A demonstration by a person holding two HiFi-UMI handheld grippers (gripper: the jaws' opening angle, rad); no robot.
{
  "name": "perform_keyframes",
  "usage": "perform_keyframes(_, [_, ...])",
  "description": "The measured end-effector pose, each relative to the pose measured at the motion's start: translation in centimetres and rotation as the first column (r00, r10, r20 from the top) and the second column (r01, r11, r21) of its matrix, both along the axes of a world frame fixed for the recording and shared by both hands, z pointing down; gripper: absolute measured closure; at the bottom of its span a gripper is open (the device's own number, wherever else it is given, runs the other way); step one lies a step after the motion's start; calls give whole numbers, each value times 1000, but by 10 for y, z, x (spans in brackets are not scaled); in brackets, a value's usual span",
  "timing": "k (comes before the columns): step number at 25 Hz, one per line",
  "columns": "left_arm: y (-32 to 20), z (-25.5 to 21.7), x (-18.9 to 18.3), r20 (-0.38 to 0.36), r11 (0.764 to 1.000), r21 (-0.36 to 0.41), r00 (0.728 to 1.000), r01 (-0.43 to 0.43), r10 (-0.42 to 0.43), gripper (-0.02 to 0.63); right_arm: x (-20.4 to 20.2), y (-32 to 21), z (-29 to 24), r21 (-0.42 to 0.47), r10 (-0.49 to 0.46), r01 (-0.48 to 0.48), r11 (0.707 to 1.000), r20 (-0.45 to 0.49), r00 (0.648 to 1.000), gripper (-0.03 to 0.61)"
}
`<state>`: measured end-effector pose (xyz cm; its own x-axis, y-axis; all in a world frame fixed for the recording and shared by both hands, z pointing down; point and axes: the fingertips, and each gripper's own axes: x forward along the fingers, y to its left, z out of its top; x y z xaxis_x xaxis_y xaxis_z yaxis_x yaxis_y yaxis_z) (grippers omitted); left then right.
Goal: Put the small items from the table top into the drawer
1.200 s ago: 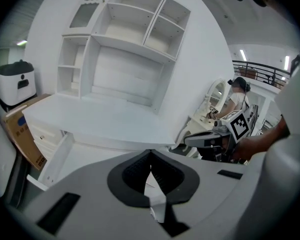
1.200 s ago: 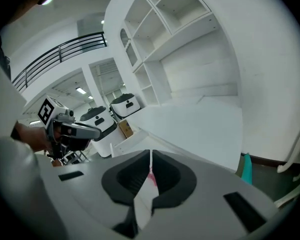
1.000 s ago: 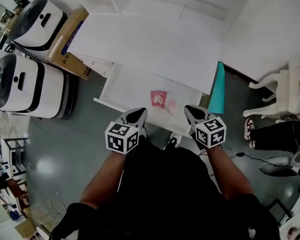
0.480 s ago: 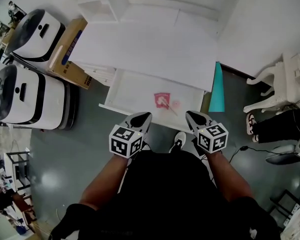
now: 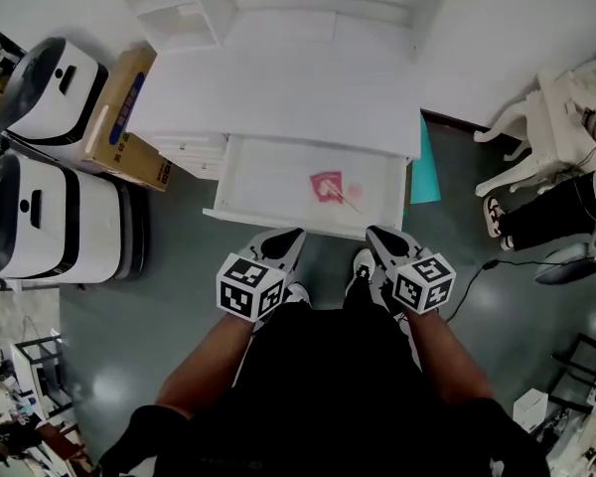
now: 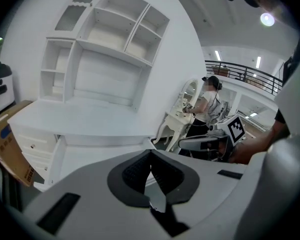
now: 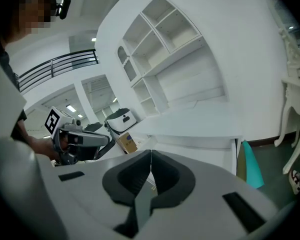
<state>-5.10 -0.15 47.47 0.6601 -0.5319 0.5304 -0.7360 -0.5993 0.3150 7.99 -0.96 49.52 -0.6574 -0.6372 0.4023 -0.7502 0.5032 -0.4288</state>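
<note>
Both claws have pulled back a little from the drawer's front edge over the last second, and the table sits higher in the head view as the person steps away. The left claw [image 5: 289,235] and right claw [image 5: 373,233] hang side by side just short of the open drawer [image 5: 250,179], each with its pads pressed together on nothing. A pink packet [image 5: 325,183] and a thin stick [image 5: 346,201] lie inside the drawer, toward its right. No small item shows on the table [image 5: 278,97], so the sorting looks finished.
</note>
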Motion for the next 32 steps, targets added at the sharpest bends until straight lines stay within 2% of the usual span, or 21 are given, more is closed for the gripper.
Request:
perform_keyframes(5, [24,5,-19,5,997,0,997,-75,75,604,-20,30,1,12,58,-58,998,-47,997,551])
perform_keyframes(10, [35,6,-27,22,993,7,993,-114,114,604,-13,44,-2,-30,161,-160,987,17,987,551])
perform_keyframes(12, [39,3,-26,12,994,12,994,-110,110,604,-7,49,-2,-35,179,-179,983,13,984,551])
perform_keyframes(18, [45,1,-14,3,996,24,996,-87,87,604,5,54,-3,-2,140,-140,990,-52,989,551])
perform_keyframes(32, [48,-4,39,-11,999,33,1000,1,0,604,50,53,-10,12,26,-25,1000,-82,996,552])
